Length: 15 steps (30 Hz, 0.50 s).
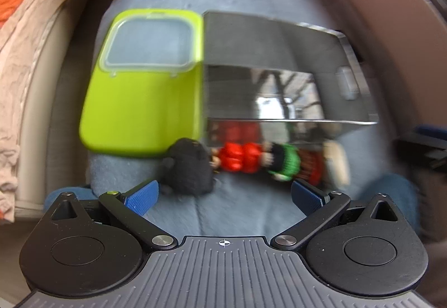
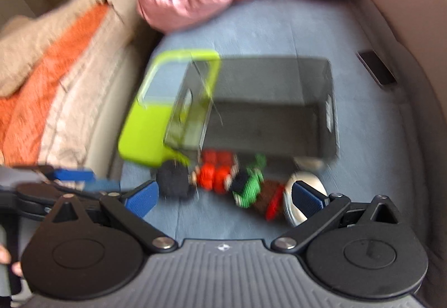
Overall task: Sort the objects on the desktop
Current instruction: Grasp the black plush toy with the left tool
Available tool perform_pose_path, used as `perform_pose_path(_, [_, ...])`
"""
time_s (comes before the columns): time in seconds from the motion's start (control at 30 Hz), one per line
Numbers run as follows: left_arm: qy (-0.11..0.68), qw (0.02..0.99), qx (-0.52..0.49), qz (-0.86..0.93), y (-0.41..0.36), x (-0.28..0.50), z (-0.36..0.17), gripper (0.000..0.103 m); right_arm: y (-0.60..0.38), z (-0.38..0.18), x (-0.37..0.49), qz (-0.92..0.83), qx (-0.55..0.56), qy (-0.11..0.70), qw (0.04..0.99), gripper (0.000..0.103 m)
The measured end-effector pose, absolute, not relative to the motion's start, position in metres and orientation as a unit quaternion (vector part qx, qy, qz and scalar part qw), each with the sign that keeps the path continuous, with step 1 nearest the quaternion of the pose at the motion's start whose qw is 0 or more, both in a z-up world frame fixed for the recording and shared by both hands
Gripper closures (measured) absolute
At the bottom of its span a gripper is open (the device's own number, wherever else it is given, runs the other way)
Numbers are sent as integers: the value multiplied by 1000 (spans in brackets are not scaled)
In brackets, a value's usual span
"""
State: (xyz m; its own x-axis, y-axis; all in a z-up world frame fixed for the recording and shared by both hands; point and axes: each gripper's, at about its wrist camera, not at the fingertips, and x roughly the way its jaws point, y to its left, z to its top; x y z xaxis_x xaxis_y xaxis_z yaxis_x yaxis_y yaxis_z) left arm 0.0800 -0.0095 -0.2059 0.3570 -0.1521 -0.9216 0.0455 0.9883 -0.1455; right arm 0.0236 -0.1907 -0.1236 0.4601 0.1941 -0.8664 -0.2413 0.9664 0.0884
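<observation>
- My left gripper [image 1: 225, 196] is wide open. Its two blue pads [image 1: 141, 197] sit far apart and hold nothing.
- My right gripper [image 2: 225, 196] is wide open too. Its blue pads [image 2: 307, 197] are spread out and hold nothing.
- From my right camera I can see my left gripper [image 2: 81, 179] off to the left side, all blurry.

R gripper [image 2: 225, 196] open over knit toys [image 2: 220, 176]; dark bin [image 2: 273, 107] behind, lime box [image 2: 148, 135] beside.
</observation>
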Motion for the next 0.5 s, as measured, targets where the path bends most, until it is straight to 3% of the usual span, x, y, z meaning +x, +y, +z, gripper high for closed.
perform_pose_path(0.13, [556,829,-1,-54,-16,88,-259,0,-182,-155,6,132,-112,422,890,4])
perform_pose_path(0.37, [586,810,8,-31,-15,108,-328,0,-166,-211,-26,135,-262,265,918,0])
perform_pose_path(0.5, [601,796,-34,-64,-10,113,-351,0,-159,-234,-36,153,-225,305,913,5])
